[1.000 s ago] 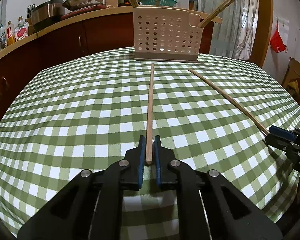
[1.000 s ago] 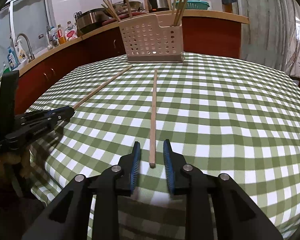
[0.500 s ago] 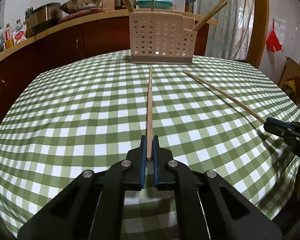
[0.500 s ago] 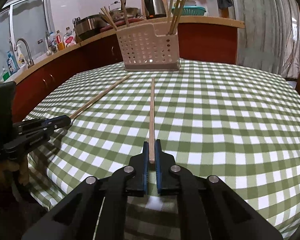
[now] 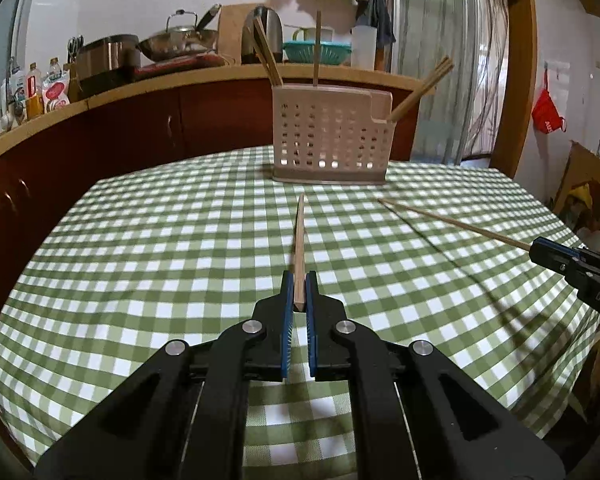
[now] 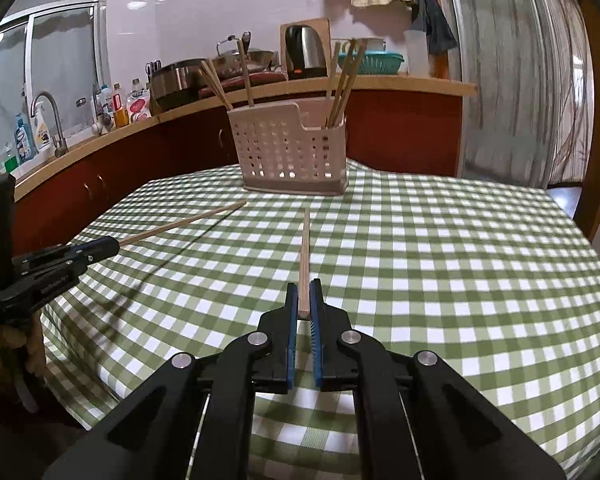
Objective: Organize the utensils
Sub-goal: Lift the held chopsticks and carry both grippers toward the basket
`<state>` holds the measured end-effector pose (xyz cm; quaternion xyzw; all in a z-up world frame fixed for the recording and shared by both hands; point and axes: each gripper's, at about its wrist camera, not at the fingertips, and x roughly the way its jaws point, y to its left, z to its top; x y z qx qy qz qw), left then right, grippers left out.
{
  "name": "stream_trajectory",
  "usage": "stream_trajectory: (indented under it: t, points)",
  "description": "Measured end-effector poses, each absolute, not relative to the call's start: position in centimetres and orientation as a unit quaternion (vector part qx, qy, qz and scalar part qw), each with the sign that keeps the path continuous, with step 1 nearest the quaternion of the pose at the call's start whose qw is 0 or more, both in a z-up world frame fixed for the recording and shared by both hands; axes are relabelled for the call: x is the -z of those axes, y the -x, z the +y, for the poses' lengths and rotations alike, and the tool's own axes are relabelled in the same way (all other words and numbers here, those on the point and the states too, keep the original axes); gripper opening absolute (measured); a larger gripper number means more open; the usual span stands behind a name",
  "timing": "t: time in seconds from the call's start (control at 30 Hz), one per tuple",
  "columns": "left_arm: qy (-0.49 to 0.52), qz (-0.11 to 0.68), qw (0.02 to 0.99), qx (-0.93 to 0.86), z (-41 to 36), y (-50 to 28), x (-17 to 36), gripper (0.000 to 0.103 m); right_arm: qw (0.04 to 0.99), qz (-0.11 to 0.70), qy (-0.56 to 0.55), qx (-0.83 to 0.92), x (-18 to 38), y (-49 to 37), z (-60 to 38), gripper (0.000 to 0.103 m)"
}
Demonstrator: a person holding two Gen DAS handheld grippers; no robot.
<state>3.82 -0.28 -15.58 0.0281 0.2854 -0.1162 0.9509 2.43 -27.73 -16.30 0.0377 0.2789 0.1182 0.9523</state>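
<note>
A slim, square-sectioned pale wooden chopstick (image 5: 299, 240) is pinched at its near end between the ribbed blue pads of the black plastic left gripper (image 5: 299, 294), its tapered tip pointing toward twelve o'clock and raised off the cloth. The right gripper (image 6: 304, 300), of the same black build with blue pads, is clamped on the butt of a second matching wooden chopstick (image 6: 304, 256), which also runs toward twelve o'clock with its tip clear of the cloth. In the left view that second stick enters from three o'clock; in the right view the first one enters from nine o'clock. Both grippers tilt gently downward over the soft green-and-white checked tablecloth (image 5: 160, 260), side by side but apart. At twelve o'clock on the round table stands the beige perforated plastic utensil caddy (image 5: 328, 140), a rectangular box with rows of round holes, holding several upright and leaning wooden chopsticks (image 6: 342, 80). Behind it runs a curved wooden-topped counter (image 5: 140, 84) with dark red cabinet fronts.
</note>
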Motion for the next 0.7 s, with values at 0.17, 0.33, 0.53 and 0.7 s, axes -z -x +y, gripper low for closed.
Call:
stream_trajectory:
  t: [0.17,0.33,0.53,0.7]
  points:
    - [-0.023,0.263,0.958,0.113,-0.1,-3.3,13.9,0.006,0.957,0.263,-0.036,-0.118,15.1,-2.2,-27.9,0.007]
    - [-0.02,0.244,0.963,0.11,0.0,-2.6,12.0,0.006,0.964,0.238,-0.037,-0.112,13.0,-1.9,-28.5,0.007]
    - [-0.012,0.227,0.968,0.108,0.2,-2.0,9.6,0.007,0.97,0.215,-0.037,-0.105,10.9,-1.6,-28.9,0.007]
    - [0.001,0.217,0.97,0.11,0.5,-1.8,7.9,0.006,0.974,0.2,-0.035,-0.103,9.3,-1.7,-29.1,0.007]
